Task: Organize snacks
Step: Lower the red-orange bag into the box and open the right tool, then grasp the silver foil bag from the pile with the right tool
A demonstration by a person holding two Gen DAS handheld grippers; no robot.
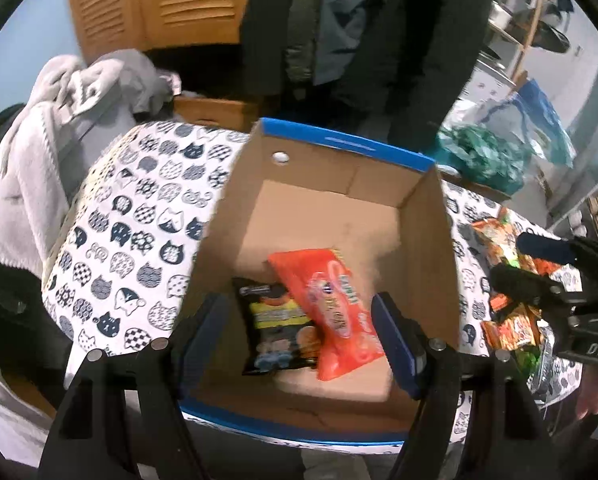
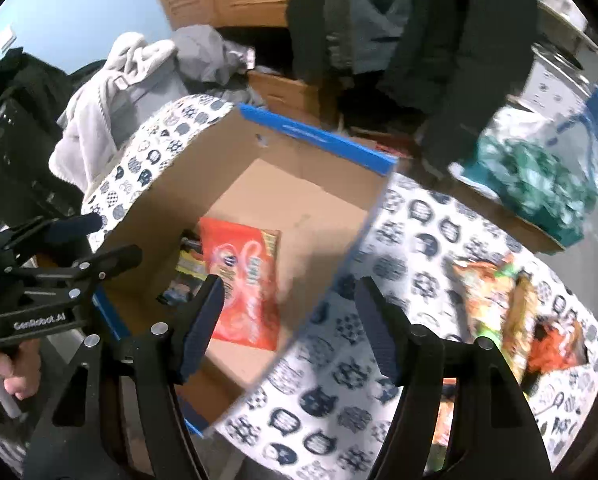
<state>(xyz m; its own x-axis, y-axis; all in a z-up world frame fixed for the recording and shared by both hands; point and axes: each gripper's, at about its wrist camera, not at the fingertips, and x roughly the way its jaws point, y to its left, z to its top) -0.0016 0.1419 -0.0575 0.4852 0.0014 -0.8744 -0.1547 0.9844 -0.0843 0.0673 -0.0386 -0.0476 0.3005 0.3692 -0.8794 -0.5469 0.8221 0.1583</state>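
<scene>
A worktop (image 1: 111,216) under a cat-print cloth carries an open cardboard box (image 1: 431,248) with blue edges. On the box floor, at the near side, lie an orange snack bag (image 1: 331,312) and, just left of it and partly under its edge, a black snack packet (image 1: 275,320). More snack packets (image 2: 511,304) sit in a loose heap on the cloth to the right of the box. The left gripper (image 1: 303,344) hangs above the box, jaws wide apart and empty. The right gripper (image 2: 287,324) hangs over the box's right wall, jaws likewise parted, holding nothing.
</scene>
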